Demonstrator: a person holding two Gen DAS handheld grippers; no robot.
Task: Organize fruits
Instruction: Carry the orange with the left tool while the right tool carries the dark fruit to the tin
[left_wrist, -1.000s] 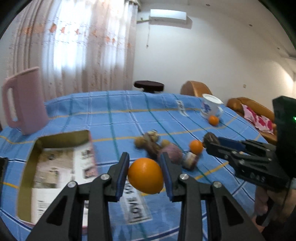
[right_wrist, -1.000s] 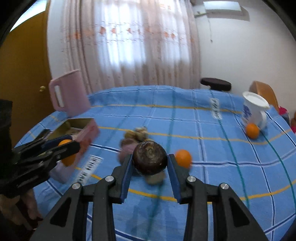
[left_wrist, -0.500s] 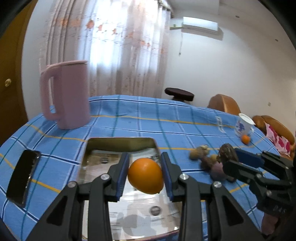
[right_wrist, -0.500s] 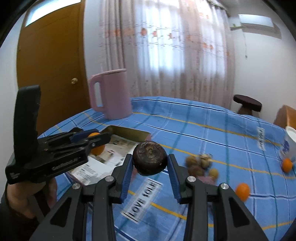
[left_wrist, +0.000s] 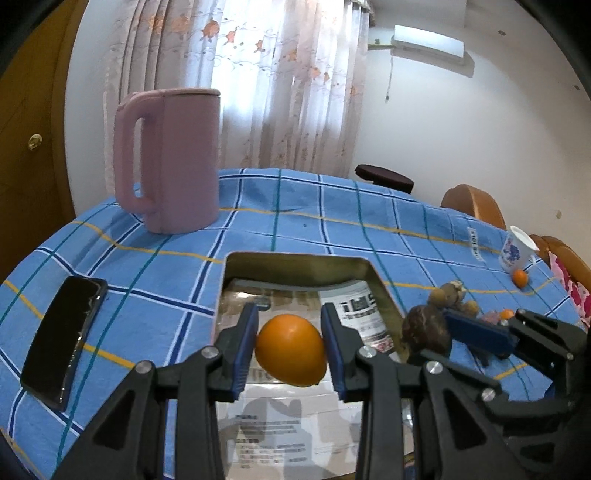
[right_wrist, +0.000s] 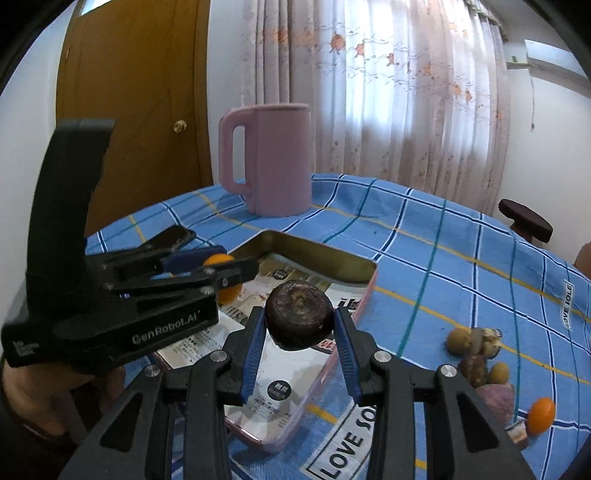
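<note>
Blue-padded fingers of the left gripper (left_wrist: 289, 349) clamp a round orange fruit (left_wrist: 290, 350) above the paper-lined metal tin (left_wrist: 295, 263). Beside it, the right gripper (right_wrist: 300, 325) pinches a dark brown round fruit (right_wrist: 300, 319) over the tin's edge.

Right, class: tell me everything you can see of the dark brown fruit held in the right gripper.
The dark brown fruit is round and a little flattened, with a rough, dull, mottled skin and a small stem scar on the side facing the camera. It looks whole. The right gripper is shut on it, one blue pad pressing each side, and nothing else touches it. It hangs in the air over the near right part of the open tin box, which is lined with printed paper. The left wrist view shows it beside the box's right edge.
</note>
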